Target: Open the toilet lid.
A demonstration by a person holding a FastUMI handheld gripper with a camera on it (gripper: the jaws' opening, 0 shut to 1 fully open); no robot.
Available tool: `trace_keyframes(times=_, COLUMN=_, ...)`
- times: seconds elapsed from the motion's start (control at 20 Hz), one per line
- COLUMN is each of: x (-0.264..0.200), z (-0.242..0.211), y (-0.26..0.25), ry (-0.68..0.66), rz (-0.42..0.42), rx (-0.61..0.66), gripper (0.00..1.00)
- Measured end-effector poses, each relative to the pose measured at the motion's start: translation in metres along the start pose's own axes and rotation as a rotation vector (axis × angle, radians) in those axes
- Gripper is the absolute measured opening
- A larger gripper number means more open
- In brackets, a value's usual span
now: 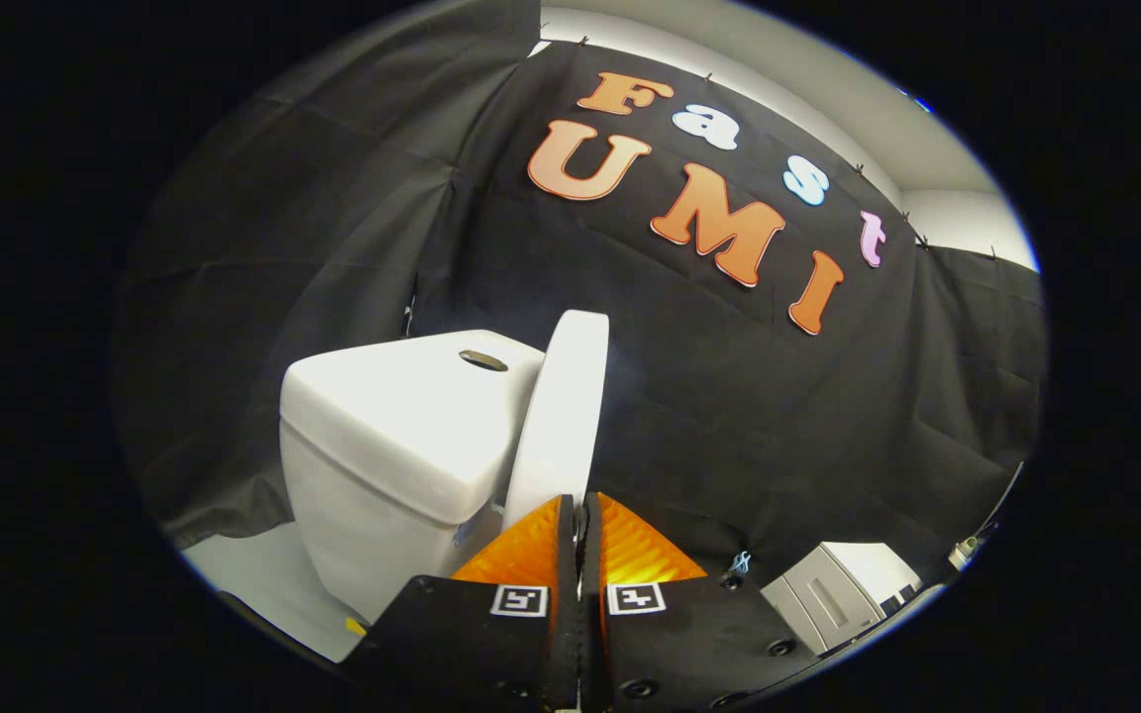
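Gripper view: toilet lid [563,416] stands raised, edge-on, close against the tank [402,436], flush button [483,360] on top of the tank. Gripper [580,515] fingers are closed nearly together, only a thin slit between them, with the lid's lower edge right at the tips. Can't confirm whether both fingers actually pinch that edge or just sit below it. Judgement: lift looks essentially done, lid near upright. Left: release and back away, check the lid rests on the tank. White box [833,589] sits off to the right, beyond the fingers.
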State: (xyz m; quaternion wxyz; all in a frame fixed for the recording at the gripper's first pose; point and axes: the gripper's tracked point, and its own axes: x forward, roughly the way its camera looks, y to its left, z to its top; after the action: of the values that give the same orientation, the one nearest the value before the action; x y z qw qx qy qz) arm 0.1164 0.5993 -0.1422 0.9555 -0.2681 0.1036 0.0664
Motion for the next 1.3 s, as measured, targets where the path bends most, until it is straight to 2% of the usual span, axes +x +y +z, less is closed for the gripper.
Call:
trace_keyframes(times=0.15, x=0.005, z=0.002, y=-0.001, ry=-0.001, rz=0.018, rx=0.021, gripper=0.13)
trace_keyframes(times=0.35, x=0.003, z=-0.002, y=0.014, ry=0.016, rz=0.105, rx=0.057, gripper=0.45)
trace_keyframes(times=0.45, x=0.000, z=0.001, y=0.012, ry=0.018, rz=0.109, rx=0.051, gripper=0.63)
trace_keyframes(times=0.5, x=-0.001, z=0.003, y=0.012, ry=0.007, rz=0.116, rx=0.053, gripper=0.75)
trace_keyframes(times=0.75, x=-0.015, z=0.025, y=0.003, ry=-0.051, rz=0.183, rx=0.123, gripper=0.95)
trace_keyframes(times=0.85, x=-0.023, z=0.040, y=-0.009, ry=-0.081, rz=0.194, rx=0.139, gripper=0.96)
trace_keyframes(times=1.05, x=-0.033, z=0.054, y=-0.026, ry=-0.095, rz=0.291, rx=0.234, gripper=0.97)
trace_keyframes(times=1.3, x=-0.036, z=0.065, y=-0.100, ry=-0.142, rz=0.235, rx=0.314, gripper=0.97)
